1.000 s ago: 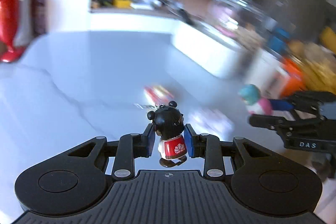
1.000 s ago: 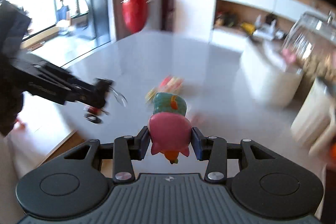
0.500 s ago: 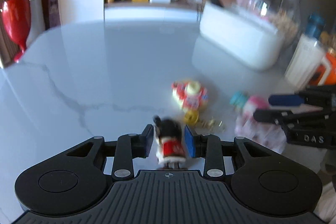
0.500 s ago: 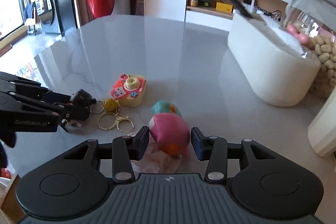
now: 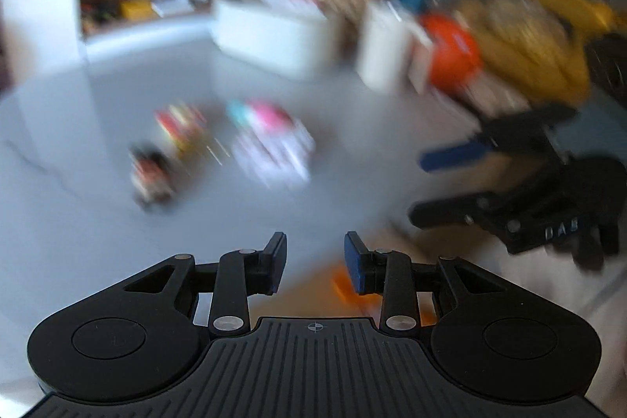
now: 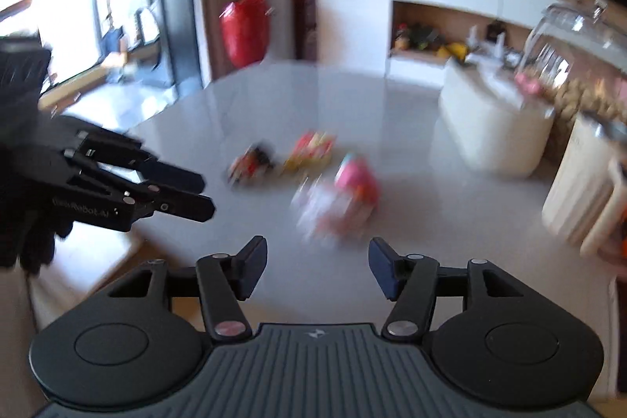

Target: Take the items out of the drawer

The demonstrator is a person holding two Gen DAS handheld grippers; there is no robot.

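Left hand-held gripper (image 5: 315,267): jaws apart with nothing between them – it hangs over the near edge of the table (image 5: 98,222).
Right hand-held gripper (image 6: 317,267): jaws wide and empty; they have just been opening, and no toy sits between the pads.
Black-haired figure (image 5: 151,175): on the table, ahead and to the left of the left hand-held gripper, well clear of its fingers.
Pink and teal toy (image 6: 354,179): on the table ahead of the right hand-held gripper, apart from it, lying against a pale crumpled thing (too blurred to name).
Red and yellow toy (image 6: 311,151): farther back, between the other two – all three close together.
White container (image 6: 493,128): at the right, beyond the toys.
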